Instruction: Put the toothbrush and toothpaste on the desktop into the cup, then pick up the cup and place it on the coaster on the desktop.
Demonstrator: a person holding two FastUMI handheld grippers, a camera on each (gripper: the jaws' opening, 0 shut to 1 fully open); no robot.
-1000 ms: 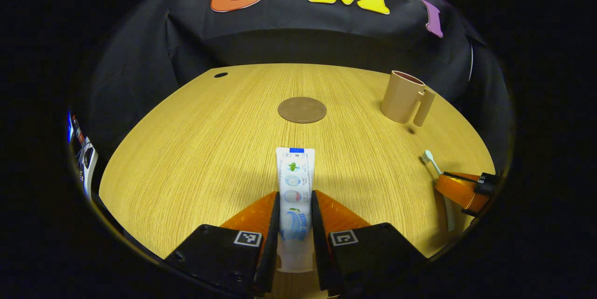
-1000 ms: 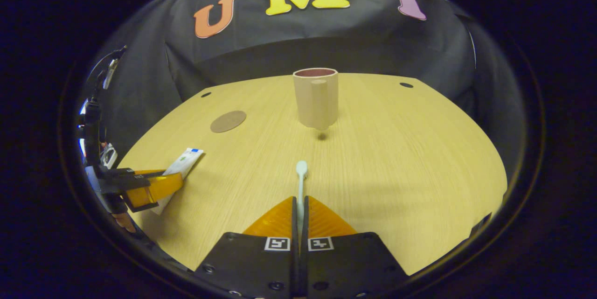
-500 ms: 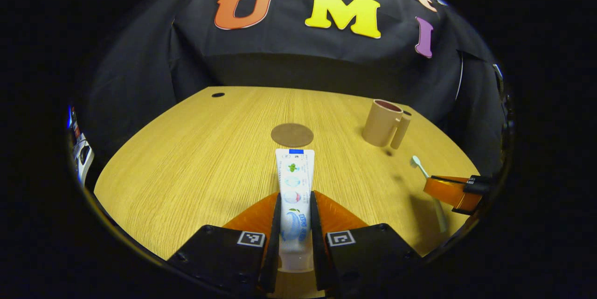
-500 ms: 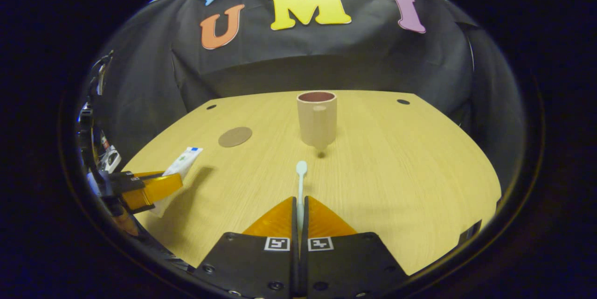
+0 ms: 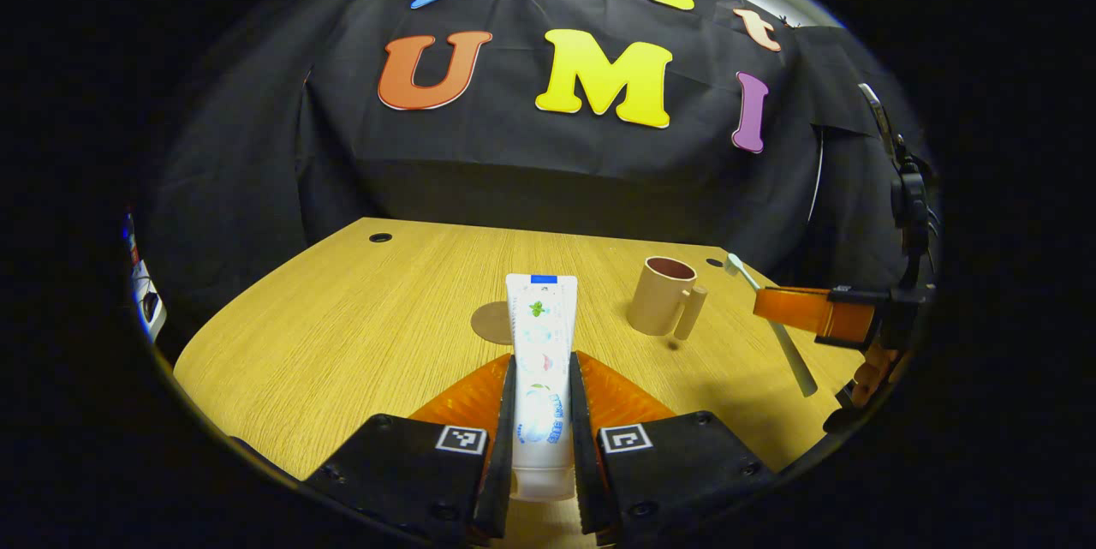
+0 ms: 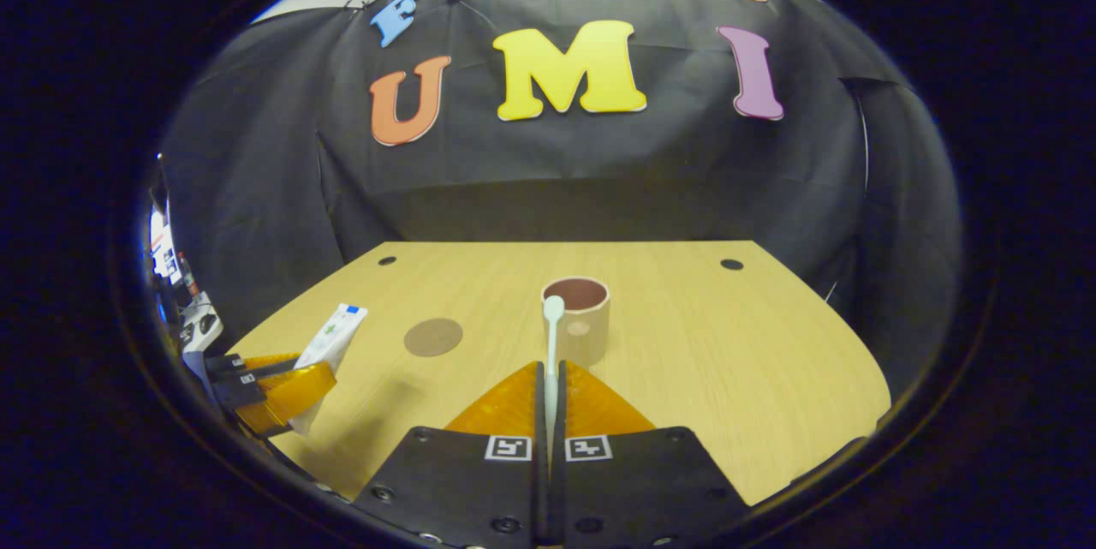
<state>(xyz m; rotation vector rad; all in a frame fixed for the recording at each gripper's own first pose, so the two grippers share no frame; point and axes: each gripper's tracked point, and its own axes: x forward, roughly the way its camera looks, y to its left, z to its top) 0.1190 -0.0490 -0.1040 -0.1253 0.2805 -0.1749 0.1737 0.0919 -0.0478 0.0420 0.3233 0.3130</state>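
My left gripper (image 5: 541, 367) is shut on a white toothpaste tube (image 5: 539, 335) and holds it in the air above the wooden desktop (image 5: 360, 335). My right gripper (image 6: 550, 371) is shut on a pale toothbrush (image 6: 552, 335), also lifted, its head in line with the cup's rim. The beige cup (image 6: 577, 319) with a handle stands upright ahead of the right gripper; in the left gripper view the cup (image 5: 664, 296) is to the right. A round brown coaster (image 6: 433, 337) lies left of the cup. The right gripper (image 5: 805, 313) with the toothbrush (image 5: 771, 322) appears at the right of the left gripper view.
The desktop (image 6: 728, 343) has small dark holes (image 6: 731, 264) near its far corners. Black cloth closes the back and sides. The left gripper (image 6: 282, 382) with the toothpaste tube (image 6: 330, 343) hangs at the left of the right gripper view.
Both grippers have risen from the desktop, carrying the toothpaste and the toothbrush up with them. The table, cup and coaster now sit lower and smaller in both views.
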